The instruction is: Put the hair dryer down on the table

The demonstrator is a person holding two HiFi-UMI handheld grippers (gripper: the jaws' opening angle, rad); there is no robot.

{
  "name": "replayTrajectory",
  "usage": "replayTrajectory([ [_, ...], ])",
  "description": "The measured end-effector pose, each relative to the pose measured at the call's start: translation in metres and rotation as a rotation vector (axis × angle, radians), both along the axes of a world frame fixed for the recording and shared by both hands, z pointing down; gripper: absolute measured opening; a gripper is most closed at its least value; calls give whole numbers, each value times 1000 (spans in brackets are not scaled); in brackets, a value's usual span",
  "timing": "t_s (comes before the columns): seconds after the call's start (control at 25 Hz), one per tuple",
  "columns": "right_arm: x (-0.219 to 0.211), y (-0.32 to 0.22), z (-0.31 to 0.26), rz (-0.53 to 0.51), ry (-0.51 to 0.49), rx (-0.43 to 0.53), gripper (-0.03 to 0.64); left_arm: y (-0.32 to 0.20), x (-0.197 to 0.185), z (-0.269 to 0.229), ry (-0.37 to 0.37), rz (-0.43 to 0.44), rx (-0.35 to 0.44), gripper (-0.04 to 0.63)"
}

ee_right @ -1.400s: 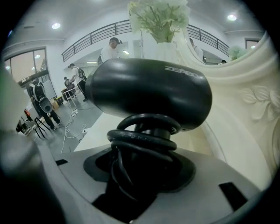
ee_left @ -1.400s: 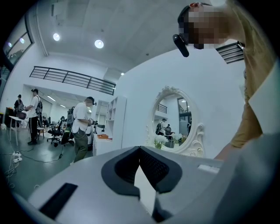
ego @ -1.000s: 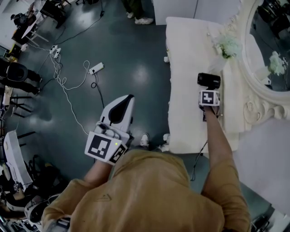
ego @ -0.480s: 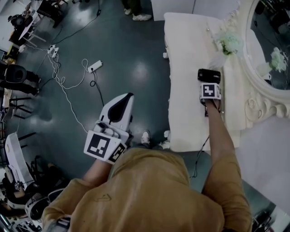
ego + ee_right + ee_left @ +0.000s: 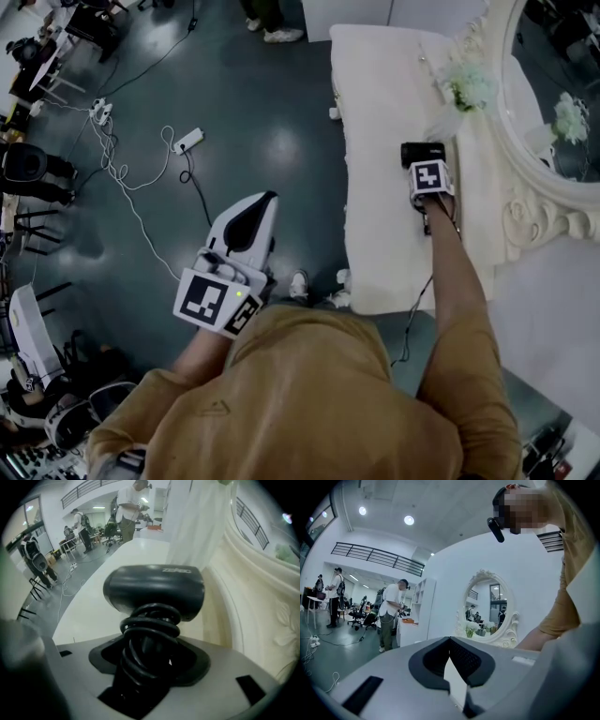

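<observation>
The hair dryer (image 5: 154, 592) is black plastic with a soft satin sheen. The cord (image 5: 150, 630) coiled round its handle looks smooth, glossy and rubbery. The right tool (image 5: 149, 667) gripping it has a matt grey plastic shell with black padding. The worktop (image 5: 384, 112) is smooth, matt white. The carved mirror frame (image 5: 539, 220) is cream, lightly glossy. The floor (image 5: 262, 94) is dark, polished, reflecting lights. The person's hoodie (image 5: 309, 394) is matt mustard cloth.
</observation>
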State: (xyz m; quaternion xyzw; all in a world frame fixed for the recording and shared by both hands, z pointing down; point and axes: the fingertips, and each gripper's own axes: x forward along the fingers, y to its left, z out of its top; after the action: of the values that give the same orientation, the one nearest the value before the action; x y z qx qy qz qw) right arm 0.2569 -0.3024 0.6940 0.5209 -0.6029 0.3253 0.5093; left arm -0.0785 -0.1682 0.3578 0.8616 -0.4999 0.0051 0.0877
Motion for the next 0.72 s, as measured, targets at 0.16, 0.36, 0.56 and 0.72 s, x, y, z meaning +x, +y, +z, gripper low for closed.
replayTrajectory([
  [0.16,-1,1,1,-7,1,-6,266,-5,-2,1,4,10,-1,3],
  [0.36,1,2,2,36,-13,-12,265,-13,-5,4,13,17,-9,3],
  [0.56,1,3,1,42,-2,-13,265,-20,-3,4,23,37,-10,3],
  [0.72,2,7,1,70,-4,-20,265,-23,-2,4,29,48,-12,3],
])
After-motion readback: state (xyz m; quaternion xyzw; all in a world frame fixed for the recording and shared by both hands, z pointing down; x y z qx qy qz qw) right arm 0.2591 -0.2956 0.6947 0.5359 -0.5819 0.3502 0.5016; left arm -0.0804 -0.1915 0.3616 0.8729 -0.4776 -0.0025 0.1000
